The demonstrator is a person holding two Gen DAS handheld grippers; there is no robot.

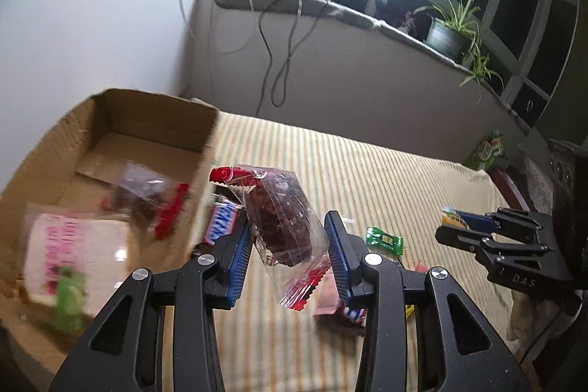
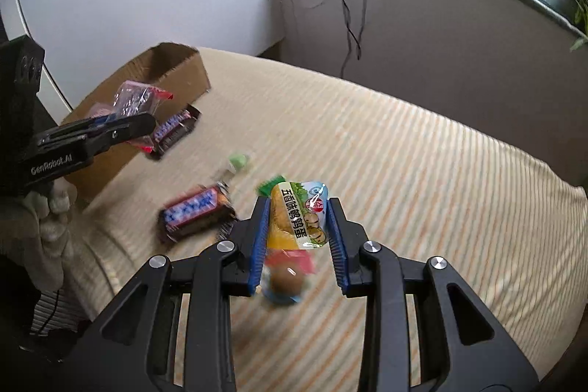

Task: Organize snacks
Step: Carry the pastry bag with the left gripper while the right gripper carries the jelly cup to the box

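Note:
In the left wrist view my left gripper (image 1: pixel 286 219) is shut on a clear-wrapped dark brown cake packet (image 1: pixel 279 212) with red ends, held above the striped cloth. Just to its left stands an open cardboard box (image 1: pixel 154 120) holding a similar red-ended packet (image 1: pixel 150 197) and a white-and-pink packet (image 1: pixel 70 245). My right gripper (image 2: pixel 299 201) is shut on a yellow quail-egg packet (image 2: pixel 297 215), lifted off the cloth. Two Snickers bars (image 2: pixel 194 208) (image 2: pixel 174 129) and a green candy (image 2: pixel 239 161) lie on the cloth between the grippers and the box.
The striped cloth (image 2: pixel 404 171) covers a soft surface that drops away at the right. Behind it is a windowsill with a potted plant (image 1: pixel 452 32), a bright lamp and hanging cables. A green packet (image 1: pixel 488 149) lies far right. A gloved hand (image 2: pixel 51 208) holds the left gripper.

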